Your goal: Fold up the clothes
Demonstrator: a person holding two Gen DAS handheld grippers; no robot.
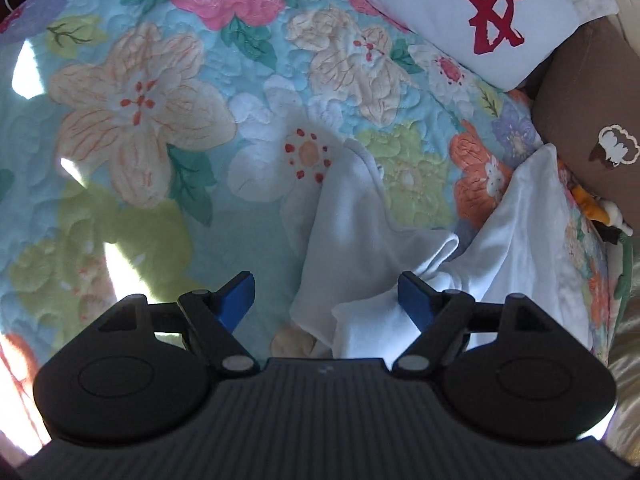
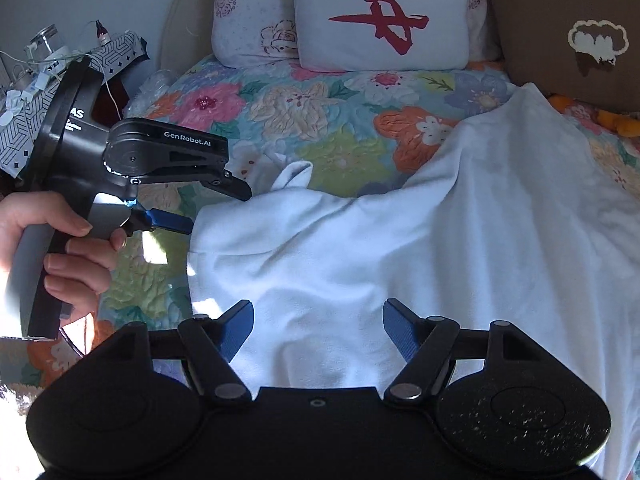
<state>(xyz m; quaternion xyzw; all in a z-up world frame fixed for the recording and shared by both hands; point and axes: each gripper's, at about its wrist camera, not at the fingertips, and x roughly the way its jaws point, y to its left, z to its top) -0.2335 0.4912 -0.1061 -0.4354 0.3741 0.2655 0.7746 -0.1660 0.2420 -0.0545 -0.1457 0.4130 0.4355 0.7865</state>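
Observation:
A white garment (image 2: 400, 232) lies spread and rumpled on a floral quilt (image 2: 288, 108); it also shows in the left wrist view (image 1: 360, 248), with a fold bunched between the fingers. My left gripper (image 1: 326, 300) is open, just above the garment's left edge. It also shows from the side in the right wrist view (image 2: 216, 208), jaws apart at that edge. My right gripper (image 2: 318, 332) is open, low over the garment's near part, holding nothing.
A white pillow with a red mark (image 2: 380, 24), a pale flowered pillow (image 2: 252, 16) and a brown cushion (image 2: 568, 28) line the head of the bed. A cluttered bedside stand (image 2: 48, 76) is at the left. A small orange toy (image 2: 616, 122) lies by the brown cushion.

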